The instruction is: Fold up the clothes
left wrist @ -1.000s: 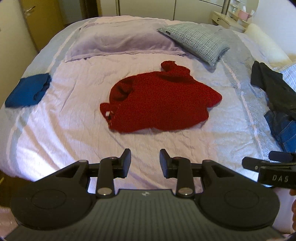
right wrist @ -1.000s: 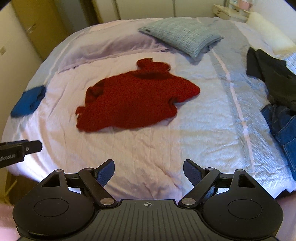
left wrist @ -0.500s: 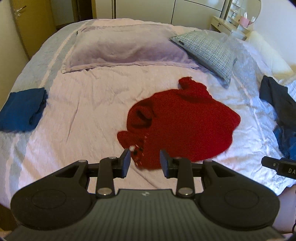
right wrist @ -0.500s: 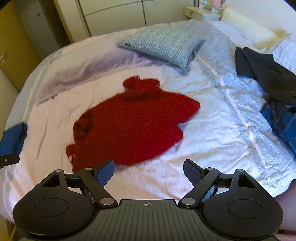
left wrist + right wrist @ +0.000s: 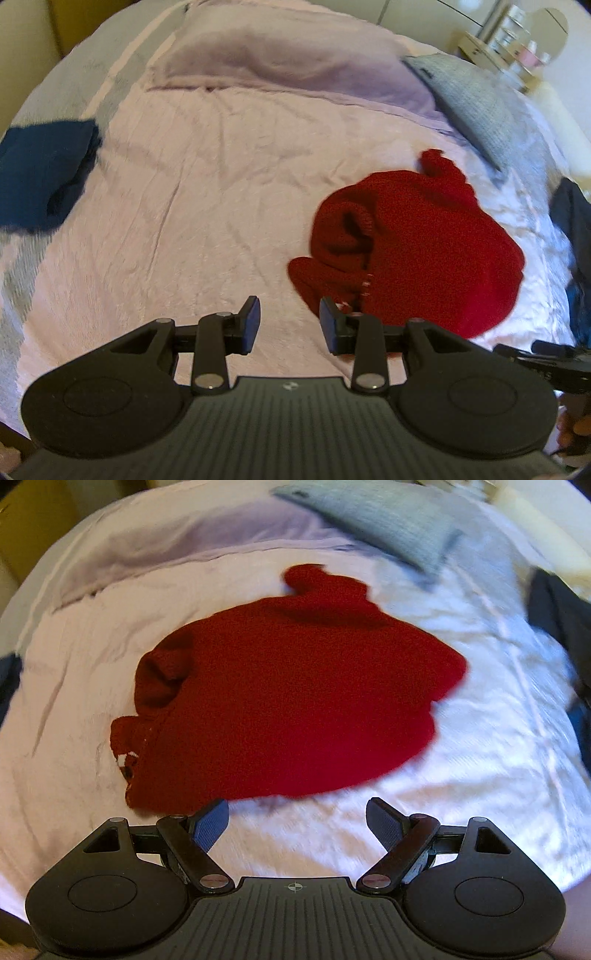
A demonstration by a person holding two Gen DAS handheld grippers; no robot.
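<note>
Red sweater, pale pink bedsheet, navy blue garment.

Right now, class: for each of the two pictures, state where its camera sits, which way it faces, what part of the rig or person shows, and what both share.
Left wrist: sits behind the open left gripper, faces the pink bedspread beside the crumpled red knitted sweater; the right gripper shows at its right edge.
Right wrist: sits behind the open right gripper, faces the sweater squarely.
Shared: sweater, bedspread, grey checked pillow.

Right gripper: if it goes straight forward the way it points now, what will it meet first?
Probably the near edge of the red sweater, just ahead of the open right gripper; only bare bedsheet lies between, though depth is unclear.
</note>
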